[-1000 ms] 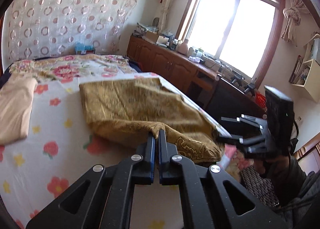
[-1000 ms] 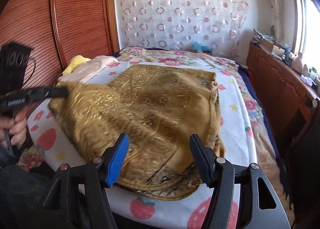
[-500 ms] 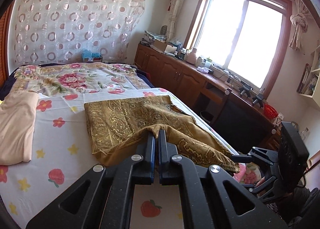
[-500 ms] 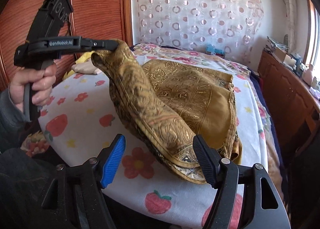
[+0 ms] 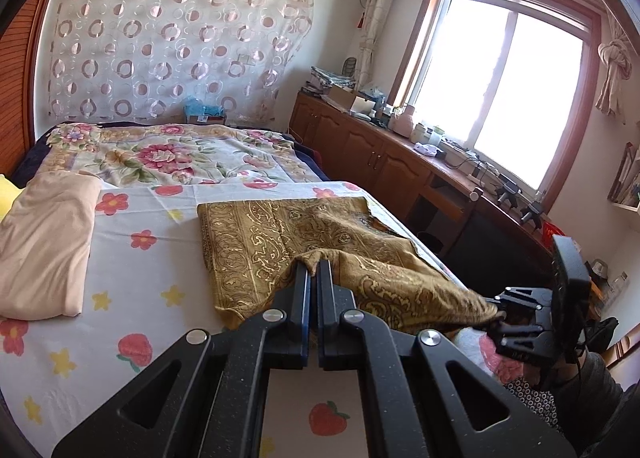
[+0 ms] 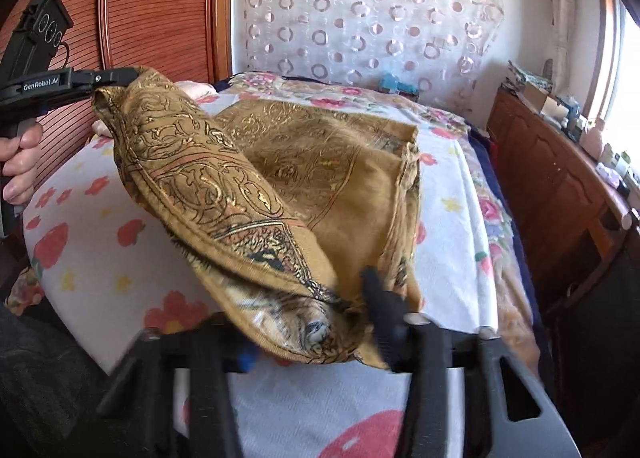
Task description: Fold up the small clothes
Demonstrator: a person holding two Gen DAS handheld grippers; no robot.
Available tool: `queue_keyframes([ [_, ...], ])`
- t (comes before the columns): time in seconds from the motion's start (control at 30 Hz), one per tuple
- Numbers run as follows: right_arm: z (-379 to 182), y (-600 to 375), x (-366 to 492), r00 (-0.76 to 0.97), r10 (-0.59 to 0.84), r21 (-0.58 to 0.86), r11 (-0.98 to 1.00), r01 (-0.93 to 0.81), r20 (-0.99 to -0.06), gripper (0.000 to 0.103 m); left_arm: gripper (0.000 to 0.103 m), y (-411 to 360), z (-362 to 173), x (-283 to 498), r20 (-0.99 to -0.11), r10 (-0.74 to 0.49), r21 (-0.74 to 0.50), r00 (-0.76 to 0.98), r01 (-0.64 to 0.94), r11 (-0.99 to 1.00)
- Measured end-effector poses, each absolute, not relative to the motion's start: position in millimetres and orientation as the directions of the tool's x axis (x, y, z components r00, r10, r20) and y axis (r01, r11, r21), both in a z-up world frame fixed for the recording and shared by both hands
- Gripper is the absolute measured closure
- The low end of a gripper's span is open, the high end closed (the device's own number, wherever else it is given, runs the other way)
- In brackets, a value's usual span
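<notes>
The gold cloth [image 5: 280, 230] lies on the bed [image 5: 132, 338], near its right edge by the cabinets, with its near edge lifted off the sheet. My left gripper [image 5: 313, 272] is clamped tight on one corner of that edge and holds it up, so the cloth drapes from there down toward my right gripper [image 5: 500, 312]. In the right view the raised fold arches from the left gripper [image 6: 134, 76], held in my left hand [image 6: 20, 162], down to the bunched corner at my right gripper [image 6: 316, 322]. My right gripper's jaws have just been closing with that bunched corner between them; the picture is blurred there, so I cannot tell if the pads press on it yet. A folded peach cloth [image 5: 44, 242] lies well apart on the left of the bed.
</notes>
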State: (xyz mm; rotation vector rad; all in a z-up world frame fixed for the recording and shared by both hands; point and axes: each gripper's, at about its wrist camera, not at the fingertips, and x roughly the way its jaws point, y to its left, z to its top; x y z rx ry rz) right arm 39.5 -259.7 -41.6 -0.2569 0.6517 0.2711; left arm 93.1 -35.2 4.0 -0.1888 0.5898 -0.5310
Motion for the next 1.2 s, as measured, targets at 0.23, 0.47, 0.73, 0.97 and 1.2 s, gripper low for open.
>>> queue_keyframes([
  [0.23,-1.7,-250.5,67.3,0.82,0.21,-0.184,0.917,-0.354,-0.533,0.093,0.1,-25.9,3.9,118.9,-0.51,-0.459,-0.276,0.728,0.367,0.888],
  [0.47,13.0,-245.8,122.1,0.823,0.242,-0.122,0.929,-0.349,-0.513,0.093,0.1,-24.6,-1.3,159.5,-0.542,-0.429,-0.272,0.722,0.332,0.903],
  [0.73,-11.6,-257.7,187.1,0.777,0.251,-0.083,0.929,-0.361,-0.577,0.093,0.098,-31.2,-16.6,200.9,-0.589,-0.398,-0.246,0.704,0.312,0.917],
  [0.97,-12.6,-253.4,221.0,0.743,0.26,-0.072,0.921,-0.382,-0.617,0.093,0.079,-22.5,-24.2,230.9,-0.614,-0.371,-0.234,0.697,0.288,0.928],
  [1.2,-9.0,-253.2,245.2,0.742,0.27,-0.046,0.926,-0.376,-0.613,0.093,0.045,-12.9,-24.9,243.0,-0.612,-0.39,-0.256,0.687,0.295,0.921],
])
